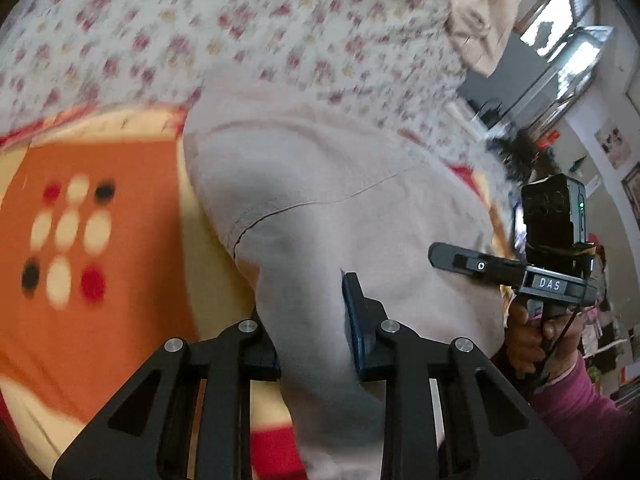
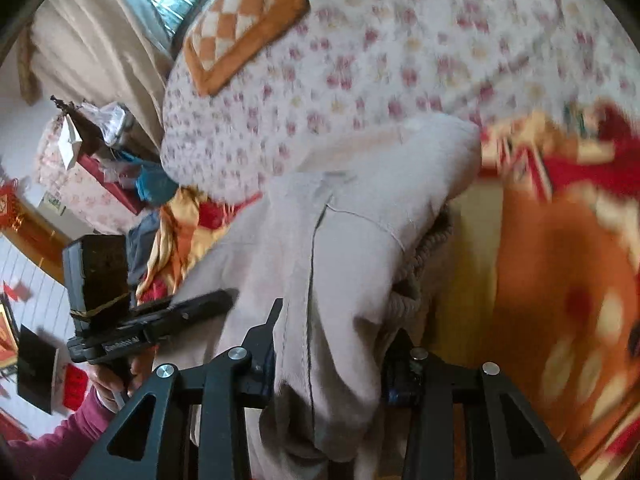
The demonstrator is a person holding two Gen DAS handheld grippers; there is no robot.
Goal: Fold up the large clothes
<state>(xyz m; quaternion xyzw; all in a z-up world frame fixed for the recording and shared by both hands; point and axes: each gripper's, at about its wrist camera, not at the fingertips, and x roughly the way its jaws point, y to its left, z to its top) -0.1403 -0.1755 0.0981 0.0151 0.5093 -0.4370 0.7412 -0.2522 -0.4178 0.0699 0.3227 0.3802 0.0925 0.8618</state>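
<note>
A large cream garment (image 1: 320,184) with a stitched seam hangs bunched over the bed, lifted at two places. In the left wrist view my left gripper (image 1: 308,320) is shut on a thick fold of it, and the cloth hides most of the left finger. My right gripper (image 1: 460,258) shows at the right, side-on against the garment's edge, held by a hand (image 1: 532,340) in a pink sleeve. In the right wrist view my right gripper (image 2: 340,328) is shut on another bunch of the garment (image 2: 360,240), beside a knitted cuff. My left gripper (image 2: 192,308) shows at the left.
Under the garment lies an orange blanket (image 1: 100,240) with dots and red-yellow borders (image 2: 560,280). Behind it is a floral quilt (image 1: 240,20), (image 2: 400,60) with a checkered cushion (image 2: 240,20). Curtains (image 2: 92,40), a window (image 1: 568,40) and cluttered shelves stand beyond the bed.
</note>
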